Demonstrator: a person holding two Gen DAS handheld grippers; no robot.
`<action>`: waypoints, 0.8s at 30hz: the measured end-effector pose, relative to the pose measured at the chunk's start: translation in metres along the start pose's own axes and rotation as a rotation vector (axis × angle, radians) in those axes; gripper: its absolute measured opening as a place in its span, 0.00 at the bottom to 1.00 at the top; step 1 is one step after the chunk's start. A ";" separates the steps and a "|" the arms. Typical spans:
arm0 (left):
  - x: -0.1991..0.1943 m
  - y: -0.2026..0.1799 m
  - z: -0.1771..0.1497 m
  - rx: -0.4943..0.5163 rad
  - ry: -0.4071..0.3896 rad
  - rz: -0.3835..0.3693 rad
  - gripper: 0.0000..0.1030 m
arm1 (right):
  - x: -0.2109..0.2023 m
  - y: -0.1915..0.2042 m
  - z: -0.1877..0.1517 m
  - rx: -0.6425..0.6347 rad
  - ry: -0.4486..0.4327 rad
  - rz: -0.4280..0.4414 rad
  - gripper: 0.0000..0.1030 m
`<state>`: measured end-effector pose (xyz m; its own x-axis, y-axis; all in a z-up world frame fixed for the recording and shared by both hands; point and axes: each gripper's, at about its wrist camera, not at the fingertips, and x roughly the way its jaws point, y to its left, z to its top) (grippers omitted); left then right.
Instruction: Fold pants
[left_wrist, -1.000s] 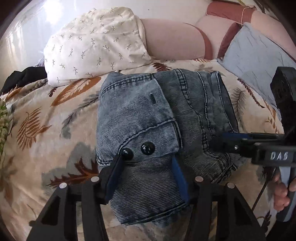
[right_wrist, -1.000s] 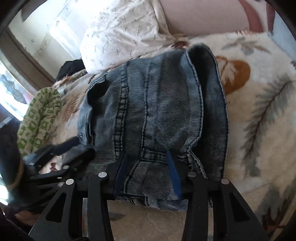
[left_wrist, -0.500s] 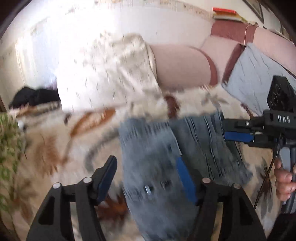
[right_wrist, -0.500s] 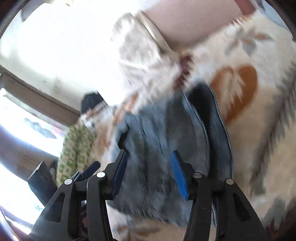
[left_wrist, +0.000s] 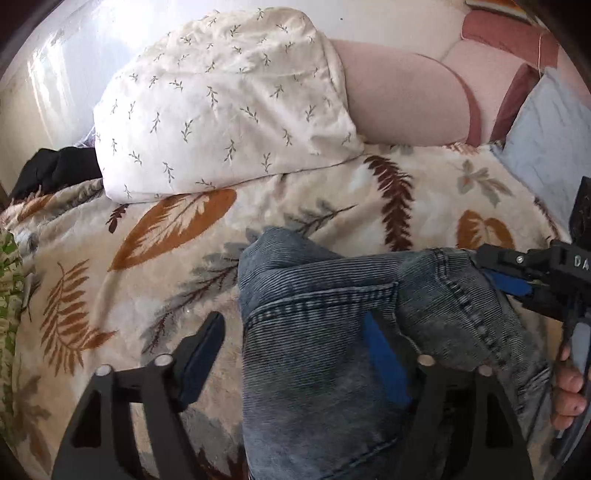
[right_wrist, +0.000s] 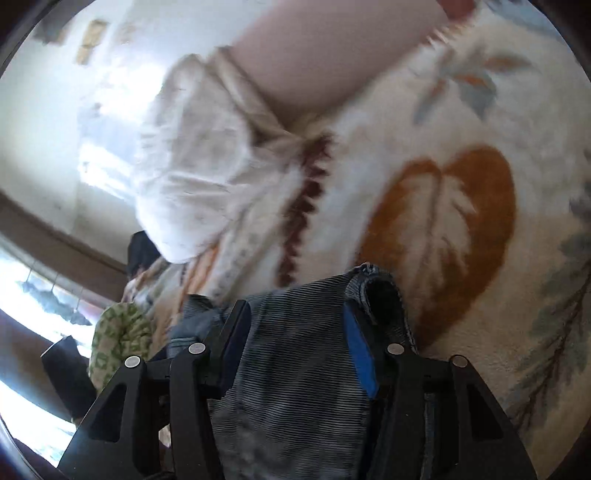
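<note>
Jeans (left_wrist: 325, 332): folded denim bundle on leaf-print blanket (left_wrist: 155, 258), at 6 o'clock in both wrist views.
Left gripper (left_wrist: 295, 354): jaws spread wide, right finger on denim, left finger over blanket; nothing clamped.
Right gripper (right_wrist: 295, 339): jaws apart, denim lying between fingers; whether it pinches the cloth, cannot tell. Also seen at 3 o'clock in left view, at jeans' edge.
White pillow (left_wrist: 229, 107): 12 o'clock, beyond jeans.
Pink cushion (left_wrist: 402, 103): 1 o'clock, beside pillow.

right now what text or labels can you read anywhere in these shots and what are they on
"DA": white letters on the black body of the right hand-held gripper, cut off by the edge of the left wrist view.
No readable writing on the jeans, blanket or pillow.
Right wrist view: blurred, no text.
</note>
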<state>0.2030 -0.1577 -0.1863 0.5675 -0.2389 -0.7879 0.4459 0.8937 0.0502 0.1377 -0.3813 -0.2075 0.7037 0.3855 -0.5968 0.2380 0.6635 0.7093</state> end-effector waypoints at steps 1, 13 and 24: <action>0.003 -0.002 -0.002 -0.001 0.000 0.017 0.82 | 0.001 -0.006 0.000 0.014 -0.001 0.003 0.45; -0.064 0.025 -0.034 -0.061 -0.078 0.020 0.82 | -0.065 0.027 -0.019 -0.076 -0.048 -0.040 0.62; -0.097 0.002 -0.096 0.064 -0.068 0.113 0.82 | -0.093 0.057 -0.103 -0.197 0.014 -0.006 0.63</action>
<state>0.0823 -0.0959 -0.1687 0.6615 -0.1655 -0.7314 0.4187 0.8907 0.1771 0.0170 -0.3125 -0.1503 0.6928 0.3891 -0.6072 0.1055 0.7782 0.6191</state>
